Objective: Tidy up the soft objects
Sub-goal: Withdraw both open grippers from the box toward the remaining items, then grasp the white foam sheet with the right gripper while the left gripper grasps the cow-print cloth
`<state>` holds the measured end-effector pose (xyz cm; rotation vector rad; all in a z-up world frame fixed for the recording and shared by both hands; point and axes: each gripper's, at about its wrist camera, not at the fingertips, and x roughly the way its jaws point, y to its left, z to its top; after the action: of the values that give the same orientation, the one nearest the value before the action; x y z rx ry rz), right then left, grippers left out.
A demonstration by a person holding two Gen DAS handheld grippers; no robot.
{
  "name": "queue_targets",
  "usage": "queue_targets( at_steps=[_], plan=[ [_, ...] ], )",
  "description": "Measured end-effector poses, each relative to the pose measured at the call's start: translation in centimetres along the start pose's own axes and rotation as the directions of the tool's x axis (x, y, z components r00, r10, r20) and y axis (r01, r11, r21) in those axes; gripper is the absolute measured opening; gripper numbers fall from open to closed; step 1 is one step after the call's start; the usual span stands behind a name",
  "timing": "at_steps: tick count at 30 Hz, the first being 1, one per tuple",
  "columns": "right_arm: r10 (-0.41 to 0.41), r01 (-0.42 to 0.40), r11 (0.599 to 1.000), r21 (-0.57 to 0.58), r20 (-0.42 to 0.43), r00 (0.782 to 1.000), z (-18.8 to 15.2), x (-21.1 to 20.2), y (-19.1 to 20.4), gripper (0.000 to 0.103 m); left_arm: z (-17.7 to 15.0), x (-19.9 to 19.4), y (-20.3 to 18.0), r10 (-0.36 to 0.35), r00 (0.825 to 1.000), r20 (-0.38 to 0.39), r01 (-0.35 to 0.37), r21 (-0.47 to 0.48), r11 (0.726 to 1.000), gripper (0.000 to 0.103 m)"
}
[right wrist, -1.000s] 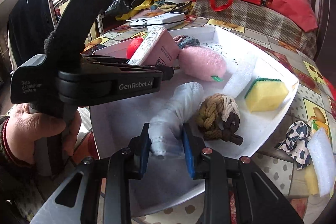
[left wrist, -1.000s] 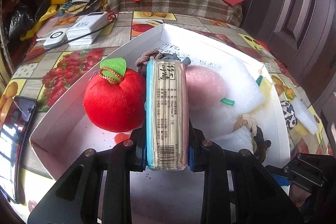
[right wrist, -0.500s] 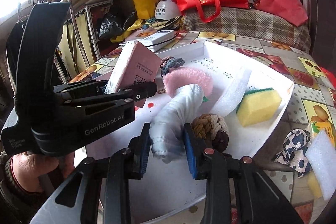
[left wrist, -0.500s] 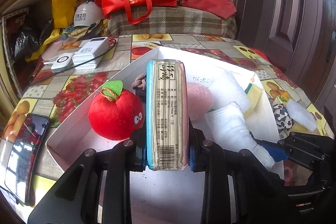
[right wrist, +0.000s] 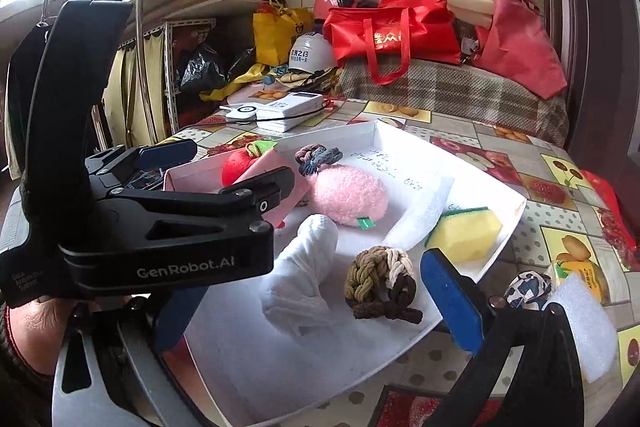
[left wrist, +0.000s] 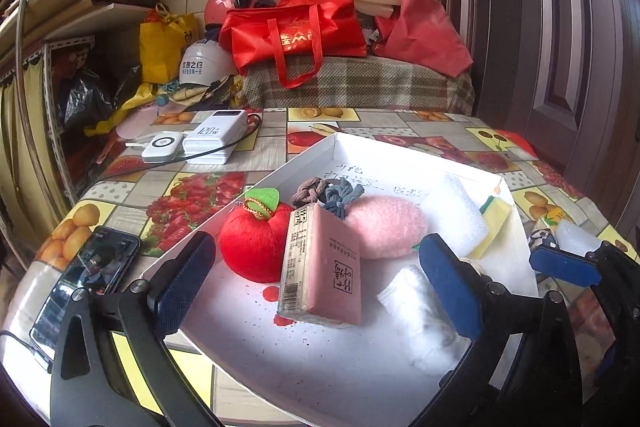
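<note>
A white tray [left wrist: 340,379] holds soft objects. My left gripper [left wrist: 320,287] is open above it, and a pink tissue pack [left wrist: 324,267] lies free between its pads, leaning on a red plush apple [left wrist: 252,247]. My right gripper [right wrist: 316,307] is open around a rolled white cloth [right wrist: 300,279] that lies in the tray [right wrist: 280,379]. Also in the tray are a pink fuzzy pouch [right wrist: 346,193], a braided rope knot [right wrist: 380,283], a yellow sponge [right wrist: 466,233], a white foam block [left wrist: 456,219] and hair ties [left wrist: 328,193].
A cow-print cloth [right wrist: 528,287] and a white foam piece [right wrist: 580,327] lie on the table right of the tray. A phone [left wrist: 88,275] lies at the left edge. Power banks [left wrist: 208,141] sit behind. Bags and helmets crowd the far end.
Both grippers have opened. The left one let go of the tissue pack, which now leans in the tray. The right one let go of the white cloth. Both have drawn back.
</note>
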<state>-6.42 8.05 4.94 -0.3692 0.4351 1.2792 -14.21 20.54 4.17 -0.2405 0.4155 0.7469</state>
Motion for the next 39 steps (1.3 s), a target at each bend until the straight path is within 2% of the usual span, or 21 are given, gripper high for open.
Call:
queue_targets(
  at_steps=[7, 12, 18, 21, 23, 24, 26, 27, 29, 31, 33, 34, 35, 39],
  plan=[
    [-0.008, 0.007, 0.999, 0.044, 0.027, 1.000, -0.1, -0.5, -1.0, 0.103, -0.1, -0.6, 0.2, 0.000, 1.000, 0.022, 0.000, -0.014, 1.000, 0.103],
    [-0.015, 0.011, 0.999, 0.050, 0.062, 0.998, -0.7, -2.0, -1.3, 0.103, -0.4, -2.0, -0.3, 0.018, 0.995, 0.095, -0.019, 0.009, 1.000, 0.103],
    [-0.086, 0.079, 0.994, 0.075, 0.093, 0.992, -1.7, -4.5, -3.2, 0.103, -0.8, -3.3, -2.1, -0.052, 0.992, 0.116, 0.047, 0.046, 0.998, 0.103],
    [-0.179, 0.169, 0.982, 0.084, 0.126, 0.976, -2.4, -6.2, -4.9, 0.103, -1.2, -3.8, -3.4, -0.137, 0.987, 0.084, 0.132, 0.056, 0.990, 0.103],
    [-0.253, 0.239, 0.966, 0.096, 0.176, 0.951, -3.1, -8.1, -6.5, 0.103, -1.6, -4.0, -4.9, -0.246, 0.969, 0.030, 0.244, 0.069, 0.967, 0.103],
    [-0.303, 0.283, 0.951, 0.122, 0.200, 0.932, -3.4, -9.1, -7.6, 0.103, -1.9, -4.1, -6.1, -0.297, 0.955, 0.000, 0.296, 0.092, 0.951, 0.103],
    [-0.416, 0.377, 0.904, 0.203, 0.204, 0.886, -4.1, -10.9, -10.5, 0.103, -2.4, -4.5, -8.7, -0.389, 0.919, -0.062, 0.394, 0.153, 0.906, 0.103],
    [-0.450, 0.404, 0.882, 0.241, 0.183, 0.874, -4.5, -11.4, -12.1, 0.103, -2.7, -4.6, -10.0, -0.434, 0.896, -0.097, 0.445, 0.177, 0.878, 0.103],
    [-0.476, 0.420, 0.848, 0.324, 0.116, 0.872, -5.3, -12.1, -15.8, 0.103, -3.2, -4.7, -12.5, -0.517, 0.838, -0.177, 0.545, 0.200, 0.814, 0.103],
    [-0.429, 0.360, 0.833, 0.420, 0.079, 0.900, -6.2, -12.7, -19.0, 0.103, -3.8, -4.1, -14.8, -0.569, 0.774, -0.279, 0.627, 0.203, 0.753, 0.103],
    [-0.387, 0.324, 0.832, 0.451, 0.053, 0.920, -6.7, -12.9, -20.7, 0.103, -4.4, -3.1, -16.7, -0.593, 0.714, -0.373, 0.681, 0.174, 0.711, 0.102],
    [-0.362, 0.305, 0.839, 0.451, 0.044, 0.931, -6.8, -12.7, -21.2, 0.102, -4.6, -2.7, -17.2, -0.591, 0.700, -0.401, 0.688, 0.158, 0.708, 0.102],
    [-0.326, 0.273, 0.851, 0.450, 0.042, 0.945, -7.0, -12.6, -21.2, 0.101, -4.6, -2.5, -17.4, -0.576, 0.715, -0.397, 0.672, 0.164, 0.722, 0.102],
    [-0.221, 0.202, 0.918, 0.342, 0.019, 0.975, -6.3, -11.0, -19.2, 0.099, -4.3, -2.2, -17.6, -0.556, 0.734, -0.390, 0.650, 0.164, 0.742, 0.102]
  ],
)
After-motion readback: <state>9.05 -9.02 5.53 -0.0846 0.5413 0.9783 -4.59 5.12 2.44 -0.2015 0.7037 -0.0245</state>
